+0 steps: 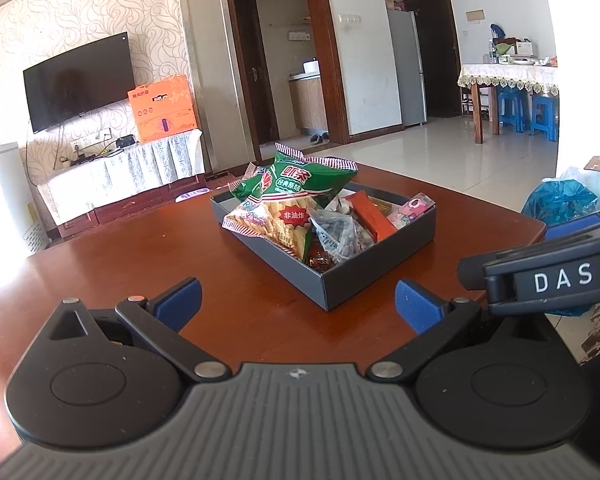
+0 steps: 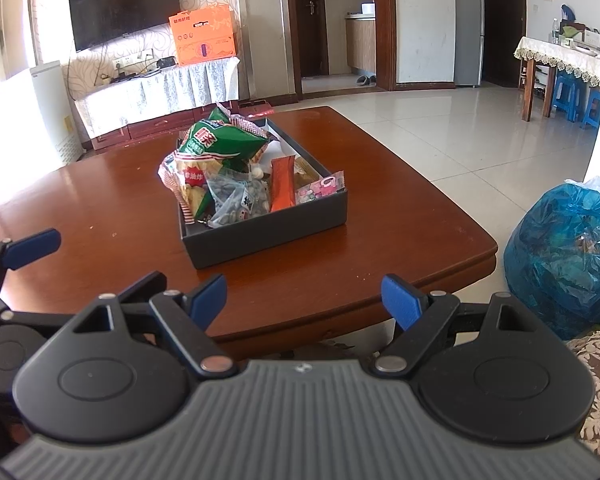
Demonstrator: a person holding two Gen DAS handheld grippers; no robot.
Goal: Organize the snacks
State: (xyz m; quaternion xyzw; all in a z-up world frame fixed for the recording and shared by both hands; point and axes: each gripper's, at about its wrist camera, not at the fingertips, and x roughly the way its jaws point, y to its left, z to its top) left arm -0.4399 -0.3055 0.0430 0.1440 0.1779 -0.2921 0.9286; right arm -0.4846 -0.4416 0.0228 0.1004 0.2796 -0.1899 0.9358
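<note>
A dark grey tray (image 1: 364,276) sits mid-tabletop (image 1: 148,264), heaped with snacks — a green chip bag (image 1: 300,180) on top, an orange packet (image 1: 370,214) beside it. The left hand-held gripper (image 1: 298,306) and right hand-held gripper (image 2: 304,300) hover near the table's front edge, fingers spread apart, holding nothing.

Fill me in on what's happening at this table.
A person holds two grippers over a wooden table, sorting snacks. Both the left gripper and the right gripper are open and empty, held back from a dark tray. The tray is piled with snacks: a green bag on top, an orange packet and a pink packet beside it. Nothing is being gripped right now.
</note>
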